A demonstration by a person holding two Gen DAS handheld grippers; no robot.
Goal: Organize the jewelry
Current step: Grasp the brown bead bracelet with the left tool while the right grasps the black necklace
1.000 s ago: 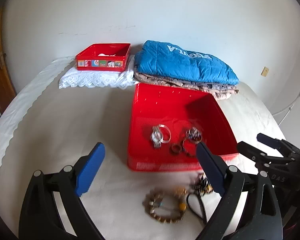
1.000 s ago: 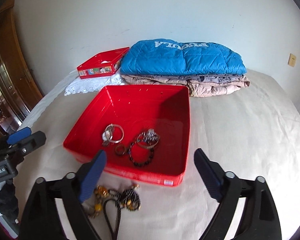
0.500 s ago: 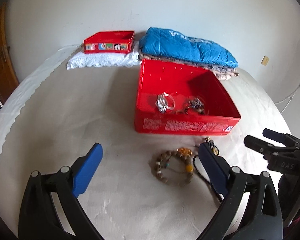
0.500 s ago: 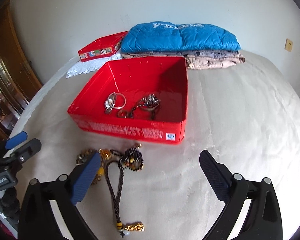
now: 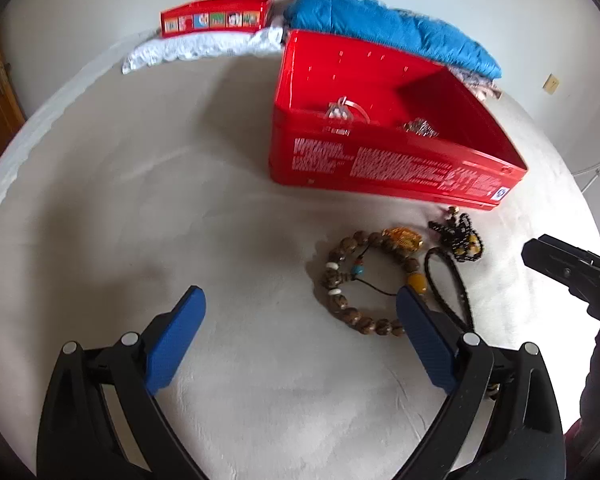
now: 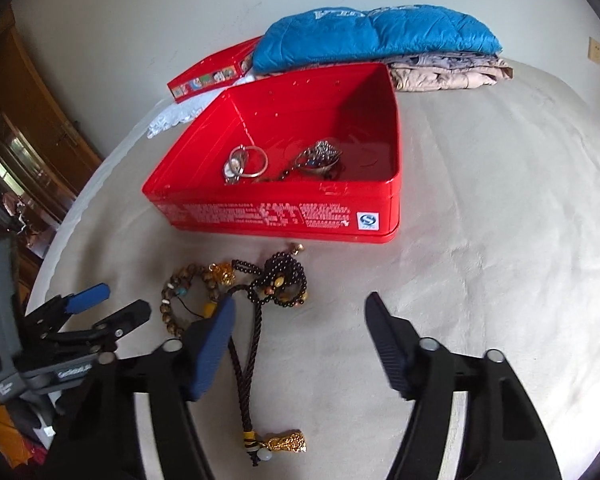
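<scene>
Bead bracelet (image 5: 364, 280), black bead string (image 6: 278, 280) and dark cord with gold charm (image 6: 246, 364) lie loose on bed (image 5: 180, 208), just in front of red tin's (image 6: 276, 216) near wall. Cord's long axis runs toward cameras, charm end nearest. Left gripper (image 5: 300, 336): jaws wide apart, empty, bracelet beside its right finger. Right gripper (image 6: 300, 336): wide apart, empty, cord under its left finger; looks nearer cord. Tin holds watch (image 6: 240, 166), silver pieces (image 6: 318, 156). Smaller red tin (image 5: 216, 16), folded clothes (image 6: 376, 40) at far edge.
</scene>
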